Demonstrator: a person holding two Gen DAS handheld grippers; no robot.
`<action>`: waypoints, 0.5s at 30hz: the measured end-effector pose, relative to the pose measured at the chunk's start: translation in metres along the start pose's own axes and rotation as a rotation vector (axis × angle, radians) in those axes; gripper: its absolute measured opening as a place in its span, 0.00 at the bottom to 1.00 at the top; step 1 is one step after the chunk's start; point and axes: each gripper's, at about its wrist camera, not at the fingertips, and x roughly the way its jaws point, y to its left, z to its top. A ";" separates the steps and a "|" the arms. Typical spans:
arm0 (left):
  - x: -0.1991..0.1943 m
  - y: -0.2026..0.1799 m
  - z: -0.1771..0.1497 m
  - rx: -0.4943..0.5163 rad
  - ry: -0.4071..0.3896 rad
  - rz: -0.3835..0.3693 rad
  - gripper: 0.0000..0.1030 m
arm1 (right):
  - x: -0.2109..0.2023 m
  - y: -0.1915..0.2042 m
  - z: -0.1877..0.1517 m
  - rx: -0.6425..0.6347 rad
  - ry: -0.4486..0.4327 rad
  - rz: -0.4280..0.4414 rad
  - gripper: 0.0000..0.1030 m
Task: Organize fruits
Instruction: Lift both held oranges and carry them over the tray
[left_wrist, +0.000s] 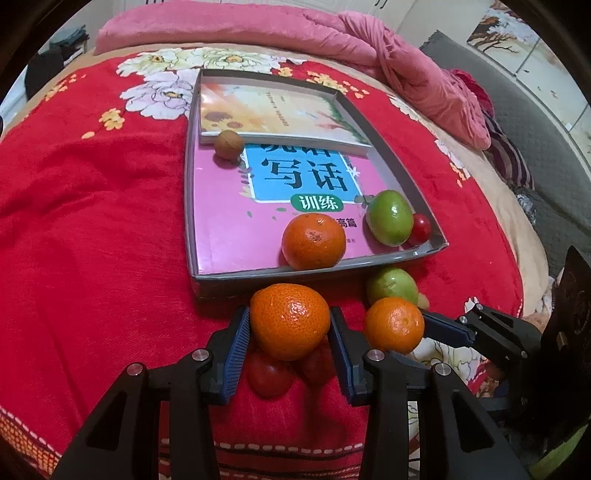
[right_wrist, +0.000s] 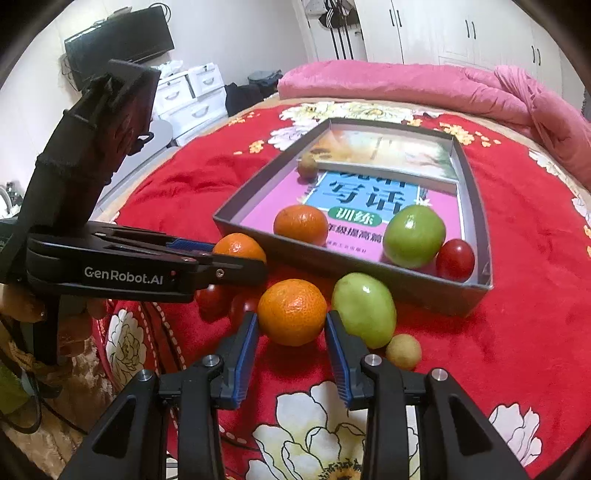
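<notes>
In the left wrist view my left gripper is shut on an orange, both blue pads against its sides, just short of the grey box. Two cherry tomatoes lie on the red bedspread beneath it. To the right, my right gripper is shut on a second orange. A green fruit and a small yellowish fruit lie right of it. Inside the box are a third orange, a green fruit, a cherry tomato and a small brown fruit.
Two books cover the box floor. A rumpled pink quilt lies along the far side of the bed. White drawers and a dark screen stand beyond the bed's left edge, wardrobes behind.
</notes>
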 end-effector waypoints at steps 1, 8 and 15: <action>-0.002 -0.001 0.000 0.000 -0.004 0.001 0.42 | -0.001 0.001 0.001 0.000 -0.005 0.001 0.36; -0.018 -0.003 0.000 0.002 -0.034 0.004 0.42 | -0.006 0.002 0.004 -0.004 -0.029 -0.001 0.36; -0.030 -0.007 0.003 0.008 -0.063 0.015 0.42 | -0.013 0.003 0.006 -0.009 -0.057 -0.004 0.36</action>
